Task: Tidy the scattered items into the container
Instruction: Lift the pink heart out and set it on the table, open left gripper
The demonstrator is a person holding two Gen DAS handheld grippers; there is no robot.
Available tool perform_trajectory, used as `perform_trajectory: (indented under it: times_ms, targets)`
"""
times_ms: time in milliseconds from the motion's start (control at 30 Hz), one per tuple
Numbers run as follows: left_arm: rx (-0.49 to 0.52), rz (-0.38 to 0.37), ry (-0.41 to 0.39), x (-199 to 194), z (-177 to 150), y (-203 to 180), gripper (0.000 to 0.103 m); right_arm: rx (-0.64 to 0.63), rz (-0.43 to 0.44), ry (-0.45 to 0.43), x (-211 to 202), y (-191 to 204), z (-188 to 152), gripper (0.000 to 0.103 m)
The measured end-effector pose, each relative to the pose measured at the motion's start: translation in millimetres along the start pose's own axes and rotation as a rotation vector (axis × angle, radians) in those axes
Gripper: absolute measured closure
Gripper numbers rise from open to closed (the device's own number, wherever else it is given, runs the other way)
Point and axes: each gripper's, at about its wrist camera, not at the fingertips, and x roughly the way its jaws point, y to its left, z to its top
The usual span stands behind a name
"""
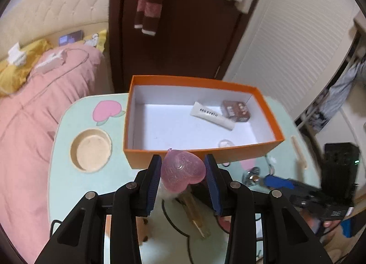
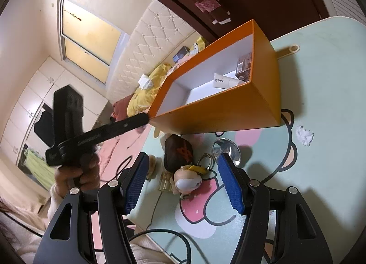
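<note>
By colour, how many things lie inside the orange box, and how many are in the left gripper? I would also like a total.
White: 1, the tube
Brown: 1, the small carton
Clear: 1, a round piece
Pink: 1, the heart, clamped in the left gripper, short of the orange box
Total: 4

L gripper (image 1: 183, 173) clamps pink heart (image 1: 183, 170) at frame ctr, just below orange box (image 1: 205, 149) w/ white tube (image 1: 212, 115) inside.

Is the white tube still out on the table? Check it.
No, the white tube lies inside the orange box, beside a small brown carton.
</note>
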Motion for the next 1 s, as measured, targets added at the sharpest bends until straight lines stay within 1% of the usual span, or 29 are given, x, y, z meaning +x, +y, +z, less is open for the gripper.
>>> perform_trajectory:
  times_ms: [67,167,267,333,467,500,567,633,700,733,767,800,833,867,933,1000]
  targets:
    - [-0.011,-0.016,-0.011,-3.7,-5.2,0.9,0.066,-0.004,-0.007,0.007,2.3,0.3,-0.9,0.039]
    - [-0.032,-0.025,0.006,-0.9,-16.9,4.6,0.066,-0.007,-0.016,0.015,4.8,0.6,-2.6,0.039]
    - [-0.020,0.014,0.028,9.8,-28.5,7.7,0.066,-0.009,-0.020,0.022,7.1,1.2,-3.5,0.039]
    - [-0.022,0.019,0.032,13.6,-34.9,9.7,0.066,-0.011,-0.023,0.026,7.8,2.0,-4.2,0.039]
    - [-0.032,0.008,0.012,17.0,-40.9,12.8,0.066,-0.015,-0.031,0.033,8.7,1.8,-6.1,0.039]
    - [-0.036,0.007,0.004,16.7,-41.6,14.0,0.063,-0.016,-0.032,0.034,8.9,1.6,-6.1,0.039]
    - [-0.044,0.007,-0.012,16.0,-42.9,16.5,0.062,-0.015,-0.033,0.037,9.8,0.9,-6.0,0.039]
    - [-0.051,0.007,-0.028,15.4,-44.2,18.9,0.057,-0.014,-0.038,0.041,10.5,-0.1,-6.6,0.039]
    - [-0.053,0.022,-0.057,12.7,-47.0,21.9,0.053,-0.011,-0.043,0.044,11.3,-0.7,-6.8,0.039]
    - [-0.057,0.021,-0.075,11.0,-48.6,23.7,0.052,-0.013,-0.046,0.044,11.1,-0.6,-6.8,0.039]
    - [-0.061,0.013,-0.089,9.9,-50.2,25.0,0.051,-0.016,-0.048,0.042,10.7,-0.2,-6.6,0.039]
    - [-0.065,0.002,-0.098,9.6,-51.3,26.1,0.045,-0.022,-0.051,0.040,10.0,0.8,-6.3,0.039]
    - [-0.072,-0.019,-0.098,10.5,-52.5,27.0,0.042,-0.036,-0.051,0.041,9.3,3.8,-5.2,0.039]
    - [-0.081,-0.046,-0.093,12.2,-53.3,27.8,0.042,-0.053,-0.049,0.049,8.9,8.1,-3.4,0.039]
    - [-0.106,-0.087,-0.110,14.1,-55.7,29.1,0.041,-0.094,-0.037,0.060,6.7,19.5,2.0,0.039]
    - [-0.112,-0.100,-0.130,14.7,-56.7,29.1,0.040,-0.154,-0.010,0.064,1.6,37.5,12.1,0.039]
